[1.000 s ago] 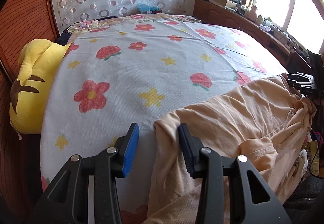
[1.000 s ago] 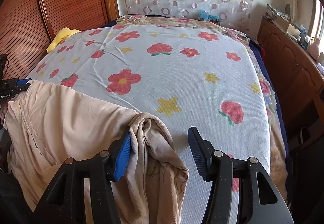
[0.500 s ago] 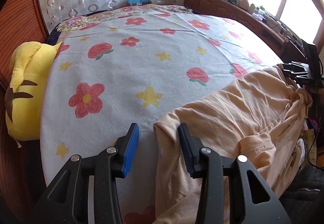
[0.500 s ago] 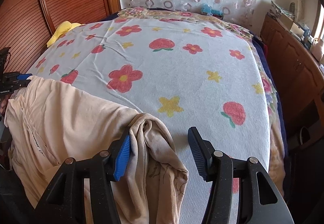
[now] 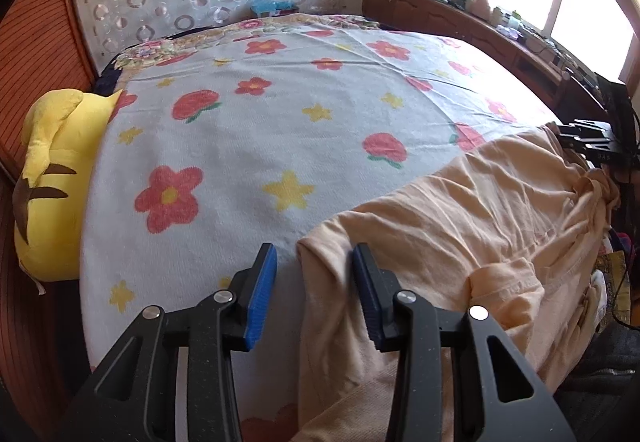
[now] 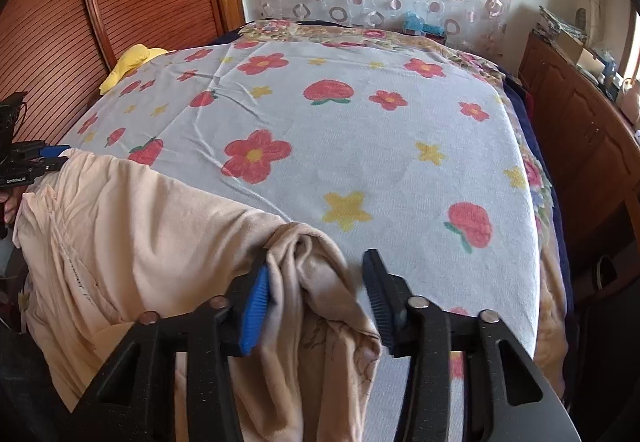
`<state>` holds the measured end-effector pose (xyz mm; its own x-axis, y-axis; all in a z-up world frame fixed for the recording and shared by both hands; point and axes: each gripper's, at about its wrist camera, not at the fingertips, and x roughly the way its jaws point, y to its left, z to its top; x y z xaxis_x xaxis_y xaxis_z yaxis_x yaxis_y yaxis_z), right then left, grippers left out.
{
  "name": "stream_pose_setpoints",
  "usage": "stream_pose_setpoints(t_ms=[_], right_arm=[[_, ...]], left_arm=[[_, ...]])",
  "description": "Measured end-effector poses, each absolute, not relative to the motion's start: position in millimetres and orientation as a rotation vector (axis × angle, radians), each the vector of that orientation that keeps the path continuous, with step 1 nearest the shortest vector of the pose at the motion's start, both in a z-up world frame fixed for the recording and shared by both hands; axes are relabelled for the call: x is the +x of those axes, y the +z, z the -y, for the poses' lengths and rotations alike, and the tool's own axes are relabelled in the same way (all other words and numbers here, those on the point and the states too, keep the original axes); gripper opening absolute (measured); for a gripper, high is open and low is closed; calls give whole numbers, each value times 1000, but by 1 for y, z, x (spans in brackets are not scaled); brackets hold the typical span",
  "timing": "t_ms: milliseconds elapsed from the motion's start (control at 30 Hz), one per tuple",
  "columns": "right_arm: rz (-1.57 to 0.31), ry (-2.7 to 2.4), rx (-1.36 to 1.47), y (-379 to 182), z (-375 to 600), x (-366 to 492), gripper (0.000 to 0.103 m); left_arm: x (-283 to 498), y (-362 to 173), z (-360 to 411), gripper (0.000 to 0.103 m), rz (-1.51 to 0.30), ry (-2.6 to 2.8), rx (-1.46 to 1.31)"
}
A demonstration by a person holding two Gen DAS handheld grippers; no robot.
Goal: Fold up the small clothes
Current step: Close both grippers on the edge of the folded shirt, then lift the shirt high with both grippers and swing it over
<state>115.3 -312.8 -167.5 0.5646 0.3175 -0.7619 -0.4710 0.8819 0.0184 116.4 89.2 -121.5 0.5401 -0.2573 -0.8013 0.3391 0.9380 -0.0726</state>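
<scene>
Your left gripper [image 5: 314,284] and right gripper [image 6: 316,282] are closing, not yet pinching, on bunched corners of the soft peach garment [image 5: 480,218] at the floral bedspread's [image 5: 248,146] near edge.

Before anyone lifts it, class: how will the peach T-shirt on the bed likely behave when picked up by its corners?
The peach T-shirt is probably floppy: it wrinkles and drapes over the bed's edge. It looks thin, so likely light. Bunched folds at one corner suggest it will sag between grips.
</scene>
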Motion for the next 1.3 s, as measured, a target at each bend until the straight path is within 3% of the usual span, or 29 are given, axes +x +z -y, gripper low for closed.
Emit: stream_pose_setpoints(t_ms=[100,133,567,1067,1300], right_arm=[[-852,487,-193,-167,309,112,16],[-848,493,-182,-167,309,110,15],[-539,537,-74,-75,343,15,13],[-130,503,-120,98,377,-80,12],[42,522,-205,169,366,-119,12]], left_arm=[[108,-118,-80,10,-919,-372,132],[105,-116,-78,8,-909,-362,146],[40,-13,-89,7,-623,-408,61],[-19,156,-118,6,-169,-434,1],[-34,218,-123,6,-45,-430,51]])
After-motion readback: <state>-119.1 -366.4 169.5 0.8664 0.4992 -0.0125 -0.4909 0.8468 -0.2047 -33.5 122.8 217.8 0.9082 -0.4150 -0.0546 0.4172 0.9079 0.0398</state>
